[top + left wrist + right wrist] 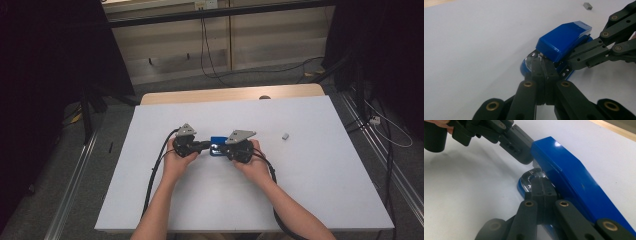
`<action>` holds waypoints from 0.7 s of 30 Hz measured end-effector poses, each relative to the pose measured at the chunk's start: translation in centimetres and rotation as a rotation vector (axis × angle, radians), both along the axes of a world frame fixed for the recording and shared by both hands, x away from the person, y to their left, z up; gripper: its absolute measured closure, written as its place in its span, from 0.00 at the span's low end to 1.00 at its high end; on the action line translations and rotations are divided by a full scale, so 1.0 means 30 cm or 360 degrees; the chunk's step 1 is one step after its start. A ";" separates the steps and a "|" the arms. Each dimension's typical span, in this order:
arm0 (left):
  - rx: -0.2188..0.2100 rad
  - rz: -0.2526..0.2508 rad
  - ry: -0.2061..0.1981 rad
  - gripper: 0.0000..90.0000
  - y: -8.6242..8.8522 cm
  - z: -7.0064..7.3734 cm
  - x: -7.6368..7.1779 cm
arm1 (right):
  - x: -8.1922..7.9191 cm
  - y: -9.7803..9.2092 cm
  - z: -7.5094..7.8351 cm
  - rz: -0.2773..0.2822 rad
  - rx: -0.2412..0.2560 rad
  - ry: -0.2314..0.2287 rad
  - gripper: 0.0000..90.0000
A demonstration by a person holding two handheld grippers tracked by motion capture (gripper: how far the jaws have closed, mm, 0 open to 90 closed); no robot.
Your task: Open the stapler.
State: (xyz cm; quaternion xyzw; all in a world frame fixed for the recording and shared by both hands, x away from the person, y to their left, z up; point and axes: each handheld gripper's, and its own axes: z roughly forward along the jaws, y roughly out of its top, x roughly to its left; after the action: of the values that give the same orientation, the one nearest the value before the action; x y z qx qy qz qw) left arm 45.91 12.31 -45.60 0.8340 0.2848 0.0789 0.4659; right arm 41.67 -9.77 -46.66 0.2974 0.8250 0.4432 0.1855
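Observation:
A blue stapler (218, 141) lies at the middle of the white table (300, 190), between my two grippers. In the left gripper view, my left gripper (544, 62) is shut, its tips against the stapler's (561, 40) front end, just under the blue top cover by the metal plate. My right gripper (570, 63) comes in from the right, also shut, its tips pushed into the gap between cover and base. In the right gripper view, that gripper (540, 182) rests on the base beside the anvil, and the left gripper (525, 157) touches the front of the cover (564, 167).
A small grey block (285, 135) lies on the table to the right of the stapler, also seen far off (587, 5). A wooden strip (225, 95) borders the table's far edge. Cables trail from both grippers toward the near edge.

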 end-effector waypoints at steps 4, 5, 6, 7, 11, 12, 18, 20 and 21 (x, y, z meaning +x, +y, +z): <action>-0.0080 0.0016 0.0000 1.00 0.001 0.015 -0.002 | 0.000 0.001 0.003 -0.0005 -0.0002 0.0015 1.00; -0.0091 0.0015 -0.0001 1.00 0.000 0.018 -0.003 | -0.001 0.001 0.001 -0.0009 0.0006 0.0017 1.00; -0.0096 0.0011 -0.0004 1.00 0.000 0.022 -0.003 | -0.001 0.000 0.000 -0.0010 0.0011 0.0019 1.00; -0.0101 0.0009 -0.0006 1.00 0.000 0.026 -0.004 | -0.001 0.000 0.000 -0.0010 0.0011 0.0019 1.00; -0.0119 0.0013 -0.0021 1.00 -0.003 0.037 -0.005 | -0.001 0.002 0.001 -0.0028 0.0022 0.0028 1.00; -0.0120 0.0012 -0.0023 1.00 -0.004 0.039 -0.005 | -0.002 0.002 0.001 -0.0041 0.0032 0.0033 1.00; -0.0131 0.0006 -0.0019 0.99 -0.004 0.044 -0.003 | -0.015 0.013 0.017 -0.0098 0.0117 -0.0054 1.00; -0.0135 0.0006 -0.0011 0.99 -0.003 0.044 -0.001 | -0.015 0.017 0.023 -0.0108 0.0122 -0.0067 1.00; -0.0140 0.0004 -0.0012 0.99 -0.003 0.045 -0.001 | -0.013 0.022 0.026 -0.0108 0.0126 -0.0066 1.00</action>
State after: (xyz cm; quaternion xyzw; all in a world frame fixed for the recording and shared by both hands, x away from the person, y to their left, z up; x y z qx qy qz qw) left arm 45.87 12.23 -44.25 0.8120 0.2874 0.0701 0.5031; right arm 41.28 -9.12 -45.87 0.3230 0.7923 0.4750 0.2056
